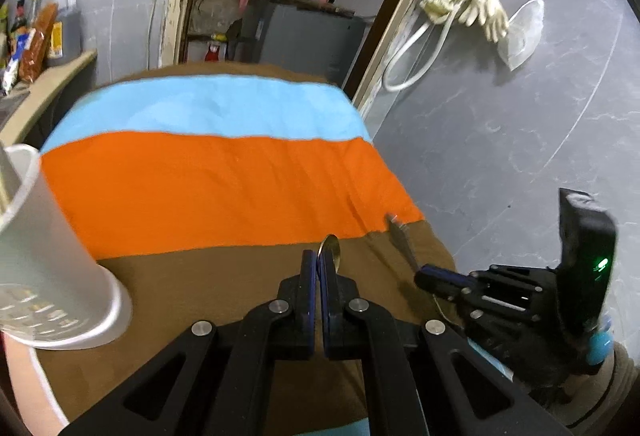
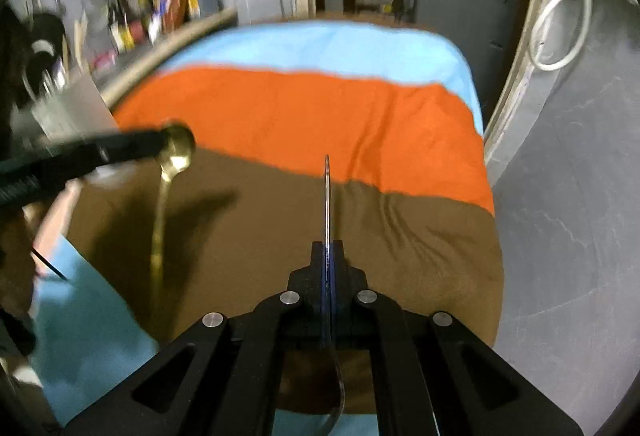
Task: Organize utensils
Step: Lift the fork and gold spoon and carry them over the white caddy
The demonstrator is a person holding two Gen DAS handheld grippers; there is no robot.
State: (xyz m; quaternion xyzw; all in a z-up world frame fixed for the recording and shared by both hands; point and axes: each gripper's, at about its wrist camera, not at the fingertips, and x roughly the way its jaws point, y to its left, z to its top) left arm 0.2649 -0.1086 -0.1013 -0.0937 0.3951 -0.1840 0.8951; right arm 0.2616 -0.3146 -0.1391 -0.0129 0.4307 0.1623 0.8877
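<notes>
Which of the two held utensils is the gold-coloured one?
The spoon in the left gripper is gold; the right gripper holds a thin silver utensil, seen edge-on.

The right gripper (image 2: 328,256) has its jaws closed on a thin silver utensil (image 2: 327,196), seen edge-on, whose handle points forward over the striped cloth (image 2: 320,108) while its other end curves down under the gripper. The cloth covers the bench in blue, orange and brown bands. At the left, the blurred left gripper (image 2: 160,144) grips a brass spoon (image 2: 176,152) at the bowl, its handle hanging down. Bottles (image 2: 152,12) stand blurred at upper left.
</notes>
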